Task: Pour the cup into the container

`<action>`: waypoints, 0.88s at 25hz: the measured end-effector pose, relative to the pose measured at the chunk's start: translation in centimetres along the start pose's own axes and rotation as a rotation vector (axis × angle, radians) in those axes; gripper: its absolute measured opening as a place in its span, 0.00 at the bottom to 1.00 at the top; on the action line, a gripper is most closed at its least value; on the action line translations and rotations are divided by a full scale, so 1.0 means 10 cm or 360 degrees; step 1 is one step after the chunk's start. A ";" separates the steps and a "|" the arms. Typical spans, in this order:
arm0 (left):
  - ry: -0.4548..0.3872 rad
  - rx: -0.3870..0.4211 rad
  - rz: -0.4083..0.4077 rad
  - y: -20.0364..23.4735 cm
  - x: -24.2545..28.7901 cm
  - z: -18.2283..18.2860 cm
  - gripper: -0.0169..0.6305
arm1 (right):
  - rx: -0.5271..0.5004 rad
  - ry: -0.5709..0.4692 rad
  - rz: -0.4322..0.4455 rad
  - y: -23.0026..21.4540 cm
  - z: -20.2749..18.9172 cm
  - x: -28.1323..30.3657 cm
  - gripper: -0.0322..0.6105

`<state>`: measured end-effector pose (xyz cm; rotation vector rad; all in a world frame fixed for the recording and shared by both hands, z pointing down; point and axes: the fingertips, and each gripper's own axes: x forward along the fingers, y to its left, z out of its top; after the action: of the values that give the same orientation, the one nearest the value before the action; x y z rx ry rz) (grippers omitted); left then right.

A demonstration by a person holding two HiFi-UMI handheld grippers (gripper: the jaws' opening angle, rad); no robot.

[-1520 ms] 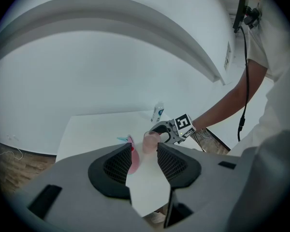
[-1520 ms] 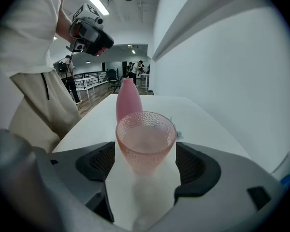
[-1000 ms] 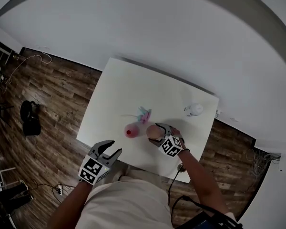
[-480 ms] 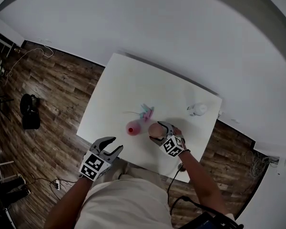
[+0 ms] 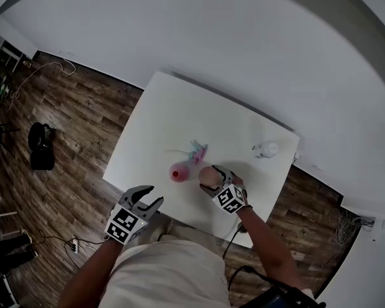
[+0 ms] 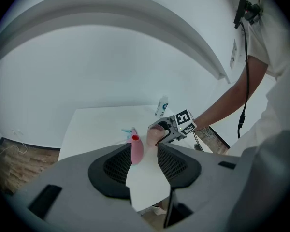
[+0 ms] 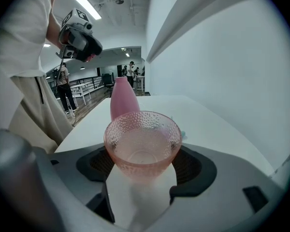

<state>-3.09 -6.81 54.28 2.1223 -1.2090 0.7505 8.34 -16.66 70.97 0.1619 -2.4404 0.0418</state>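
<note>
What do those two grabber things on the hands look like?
The left gripper and right gripper are grey, two-fingered claws with dark textured pads. Each carries a cube of black-and-white square markers. A black cable runs along the right arm. The person wears a pale short-sleeved shirt.

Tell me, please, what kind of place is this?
Probably an open office or lab hall, not a home. A bare white table stands on wood-look floor by a plain white wall; the right gripper view shows ceiling strip lights and people standing by railings farther back.
</note>
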 end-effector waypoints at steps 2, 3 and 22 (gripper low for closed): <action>0.0000 -0.0014 0.0012 0.00 -0.01 -0.04 0.27 | 0.0025 0.0002 -0.0003 0.03 0.02 -0.01 0.63; 0.0003 -0.0016 0.0014 -0.01 -0.01 -0.06 0.27 | 0.0030 0.0002 -0.0004 0.05 0.03 -0.03 0.62; 0.0040 0.0169 0.0035 -0.24 0.78 -0.35 0.05 | 0.0080 0.0028 0.0045 0.30 0.82 -0.54 0.62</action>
<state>1.78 -7.61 61.70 2.1812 -1.2054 0.8667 6.82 -13.69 61.29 0.1487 -2.4252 0.1166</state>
